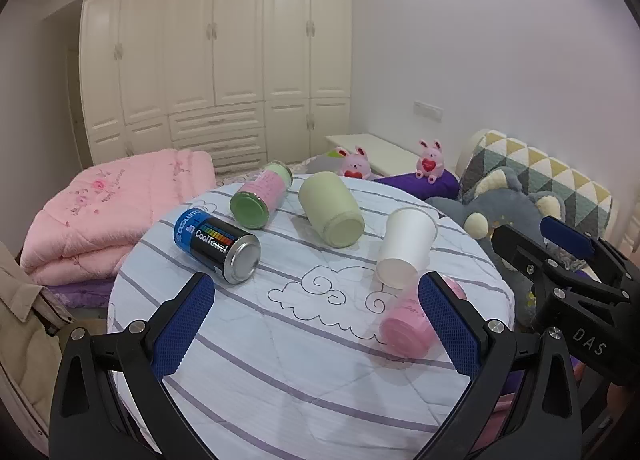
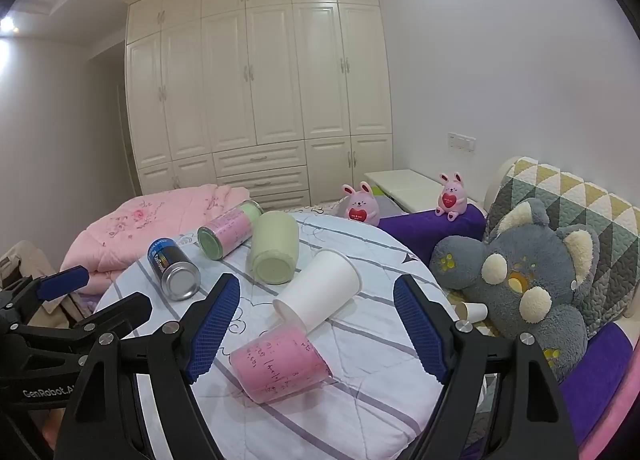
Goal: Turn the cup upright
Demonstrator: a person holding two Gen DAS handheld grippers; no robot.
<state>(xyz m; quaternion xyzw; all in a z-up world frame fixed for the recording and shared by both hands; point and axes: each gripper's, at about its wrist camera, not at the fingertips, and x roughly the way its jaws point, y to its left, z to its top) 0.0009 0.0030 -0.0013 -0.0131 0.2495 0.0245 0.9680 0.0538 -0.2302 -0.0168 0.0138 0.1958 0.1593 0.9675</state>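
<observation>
A white paper cup (image 1: 406,246) (image 2: 320,290) lies on its side on the round striped table (image 1: 280,340) (image 2: 360,372). A pink cup (image 1: 408,326) (image 2: 280,364) lies on its side just in front of it. A pale green cup (image 1: 330,209) (image 2: 274,246) lies further back. My left gripper (image 1: 316,324) is open and empty above the table's near part; its right finger partly hides the pink cup. My right gripper (image 2: 316,328) is open and empty, with the pink and white cups between its fingers in view. Each gripper shows at the edge of the other's view.
A blue and black can (image 1: 218,246) (image 2: 174,270) and a pink and green can (image 1: 262,193) (image 2: 228,230) lie on the table. A pink quilt (image 1: 112,215) lies at the left, a grey plush (image 2: 532,280) and small paper cup (image 2: 474,310) at the right.
</observation>
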